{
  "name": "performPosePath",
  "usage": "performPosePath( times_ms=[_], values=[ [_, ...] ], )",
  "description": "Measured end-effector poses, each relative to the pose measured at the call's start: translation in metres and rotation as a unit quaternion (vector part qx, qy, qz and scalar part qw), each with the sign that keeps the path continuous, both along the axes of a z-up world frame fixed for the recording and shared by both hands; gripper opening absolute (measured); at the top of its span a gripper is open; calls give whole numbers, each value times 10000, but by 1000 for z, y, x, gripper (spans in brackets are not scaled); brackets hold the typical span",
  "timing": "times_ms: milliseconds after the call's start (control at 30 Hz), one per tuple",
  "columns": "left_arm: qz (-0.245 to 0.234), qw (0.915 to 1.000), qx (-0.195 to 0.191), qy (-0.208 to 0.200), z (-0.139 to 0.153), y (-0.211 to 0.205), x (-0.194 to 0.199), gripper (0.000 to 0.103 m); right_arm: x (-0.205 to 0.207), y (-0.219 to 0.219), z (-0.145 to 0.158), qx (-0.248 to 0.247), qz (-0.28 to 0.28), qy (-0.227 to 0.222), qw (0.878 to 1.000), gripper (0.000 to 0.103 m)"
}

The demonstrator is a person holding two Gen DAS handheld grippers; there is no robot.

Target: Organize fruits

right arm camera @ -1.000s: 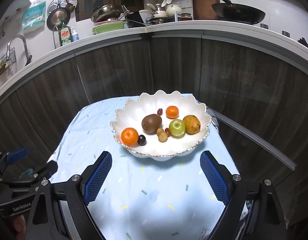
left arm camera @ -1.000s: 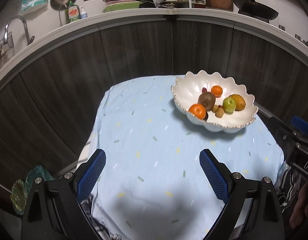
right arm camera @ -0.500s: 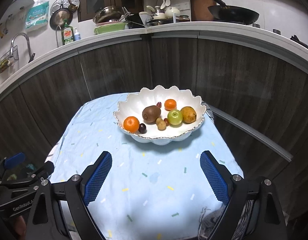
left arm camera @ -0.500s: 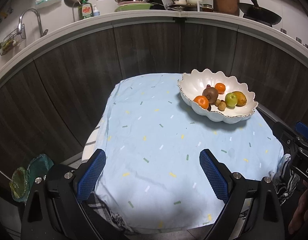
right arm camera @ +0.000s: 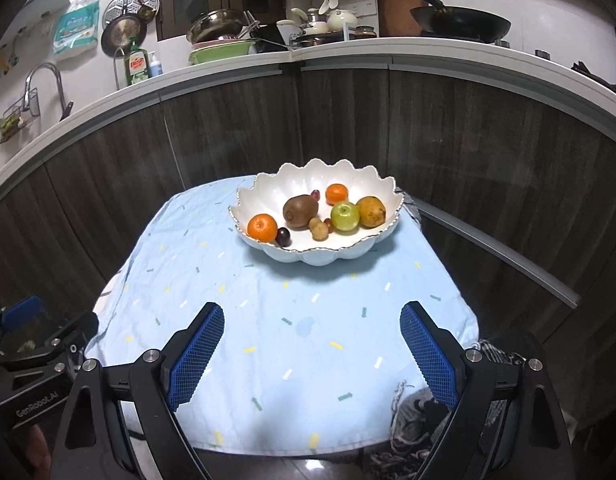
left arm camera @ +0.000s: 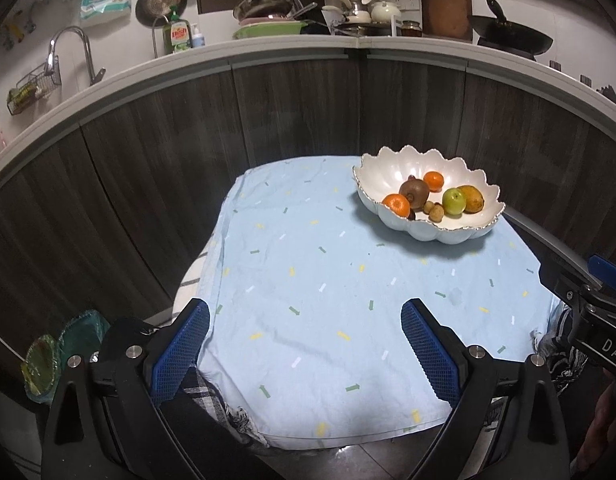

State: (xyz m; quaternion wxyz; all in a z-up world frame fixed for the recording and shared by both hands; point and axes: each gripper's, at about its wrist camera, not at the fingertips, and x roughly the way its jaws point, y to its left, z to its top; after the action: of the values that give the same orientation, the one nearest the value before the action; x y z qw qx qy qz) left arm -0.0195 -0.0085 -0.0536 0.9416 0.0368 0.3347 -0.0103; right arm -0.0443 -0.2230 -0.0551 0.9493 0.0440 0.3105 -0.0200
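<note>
We hold both tools back at the near edge of the table, each empty. Our left gripper [left arm camera: 304,354] has its blue-padded fingers spread wide above the pale blue tablecloth [left arm camera: 328,312], and our right gripper [right arm camera: 312,354] is spread just as wide, with nothing between its pads.

All the fruit sits in the white scalloped bowl [right arm camera: 268,188] at the far side of the cloth. From the right wrist view the bowl lies almost straight ahead, and we can count its contents well: a mandarin [right arm camera: 262,227] at the front left with a dark grape [right arm camera: 283,235] touching it, a kiwi [right arm camera: 300,211] in the middle, a second mandarin [right arm camera: 336,194] behind, a green apple [right arm camera: 345,216] beside a yellow-brown pear [right arm camera: 371,211], and a small brownish fruit [right arm camera: 319,230] in front; what kind it is, we cannot tell. A reddish grape [right arm camera: 315,194] peeks out behind the kiwi.

From the left wrist view the same bowl [left arm camera: 372,176] stands off to the upper right, and the near mandarin [left arm camera: 396,205] hides most of the dark grape. That view alone shows green plastic-wrapped dishes [left arm camera: 64,348] low on the left, beyond the table. Each camera catches the other tool at its edge: the right gripper's body at the left view's right margin, the left gripper's body at the right view's lower left.
</note>
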Motion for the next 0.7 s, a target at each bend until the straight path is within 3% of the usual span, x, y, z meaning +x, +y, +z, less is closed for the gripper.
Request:
performPosePath(
  times_ms=[233,700],
  values=[
    [-84,9997,54,-212,7,-4,-10,99,-8,-4,3,57,-57,-87,9999,91],
    [-79,9996,50,-270,9,-5,-13,99,-9,-5,2,79,-81,-85,9999,91]
  ],
)
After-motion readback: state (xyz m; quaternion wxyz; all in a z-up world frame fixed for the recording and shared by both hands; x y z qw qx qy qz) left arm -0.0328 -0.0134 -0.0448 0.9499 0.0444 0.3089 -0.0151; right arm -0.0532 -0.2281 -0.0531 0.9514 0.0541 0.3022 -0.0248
